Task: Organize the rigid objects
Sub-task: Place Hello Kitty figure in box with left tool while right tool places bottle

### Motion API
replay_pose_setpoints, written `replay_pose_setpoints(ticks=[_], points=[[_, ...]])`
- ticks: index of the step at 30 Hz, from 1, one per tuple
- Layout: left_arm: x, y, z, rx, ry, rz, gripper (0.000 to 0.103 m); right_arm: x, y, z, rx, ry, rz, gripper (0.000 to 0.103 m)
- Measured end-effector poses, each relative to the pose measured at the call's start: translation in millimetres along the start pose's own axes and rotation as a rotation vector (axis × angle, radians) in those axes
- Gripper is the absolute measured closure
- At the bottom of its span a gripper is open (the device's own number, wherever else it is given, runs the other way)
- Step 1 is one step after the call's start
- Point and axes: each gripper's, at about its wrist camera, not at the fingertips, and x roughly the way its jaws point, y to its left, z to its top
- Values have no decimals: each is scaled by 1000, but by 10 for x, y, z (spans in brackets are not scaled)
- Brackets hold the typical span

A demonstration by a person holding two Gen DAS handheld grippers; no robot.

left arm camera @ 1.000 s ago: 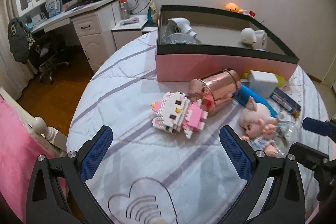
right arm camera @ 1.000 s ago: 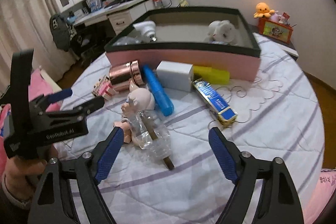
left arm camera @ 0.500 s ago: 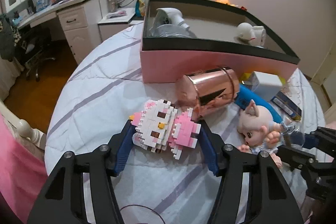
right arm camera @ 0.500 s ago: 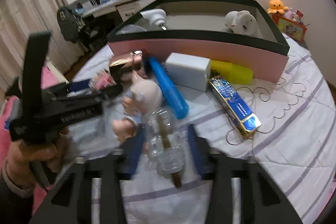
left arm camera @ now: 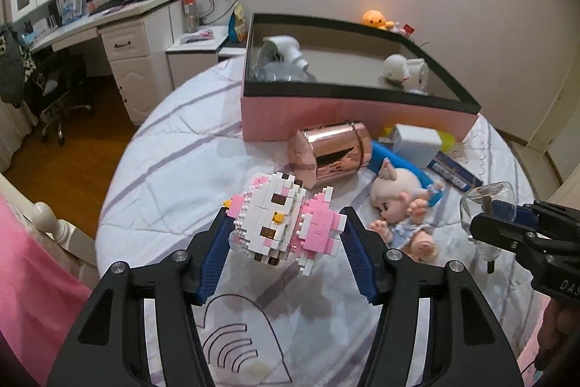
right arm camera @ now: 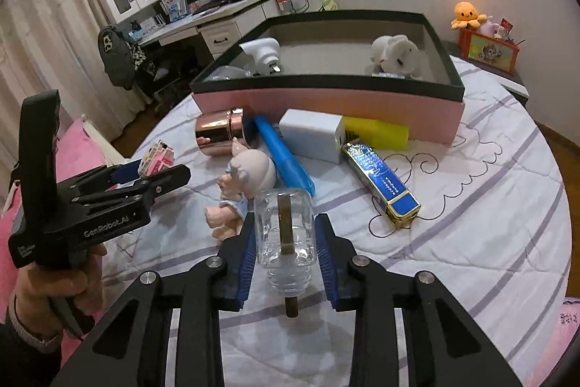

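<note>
My left gripper [left arm camera: 286, 218] is shut on a pink and white brick-built cat figure [left arm camera: 279, 227], held slightly above the quilt; the figure [right arm camera: 156, 156] also shows in the right wrist view. My right gripper [right arm camera: 286, 223] is shut on a clear glass bottle [right arm camera: 284, 231] with a brown stick inside, its neck pointing toward the camera. In the left wrist view that bottle [left arm camera: 485, 202] hangs at the right. A pink box with a black rim [left arm camera: 355, 118] stands beyond, holding a white appliance [left arm camera: 282, 51] and a white plush rabbit [right arm camera: 395, 55].
On the striped white quilt lie a rose-gold tin [left arm camera: 330, 153], a doll [left arm camera: 398, 202], a blue tube [right arm camera: 286, 156], a white box [right arm camera: 313, 133], a yellow block [right arm camera: 377, 133] and a blue-gold carton [right arm camera: 382, 182]. A desk [left arm camera: 119, 35] stands past the bed's left edge.
Both grippers went from wide open to shut. The left one closed on the brick cat and the right one on the glass bottle, and both things have come up off the quilt.
</note>
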Motion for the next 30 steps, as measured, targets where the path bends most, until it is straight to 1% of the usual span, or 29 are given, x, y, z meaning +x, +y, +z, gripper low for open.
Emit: replay_pose_setpoints(ticks=[7, 10, 13, 17, 20, 23, 26, 30], points=[[-292, -39, 106, 14, -62, -18, 43, -192, 56, 83, -8, -52, 20, 71], [-382, -96, 204, 30, -91, -30, 43, -292, 44, 191, -16, -85, 15, 71], [-418, -128, 326, 44, -116, -37, 43, -361, 12, 351, -26, -118, 4, 71], [-422, -175, 580, 57, -160, -48, 43, -405, -81, 675, -34, -174, -19, 71], [-353, -191, 817, 60, -187, -57, 43, -357, -177, 943, -28, -203, -32, 71], [-200, -194, 1040, 49, -192, -71, 43, -231, -260, 1188, -21, -212, -47, 71], [1, -210, 1232, 43, -188, -81, 43, -26, -348, 1373, 1, -196, -52, 71], [350, -263, 1411, 34, -156, -93, 43, 250, -442, 1505, 29, -170, -55, 71]])
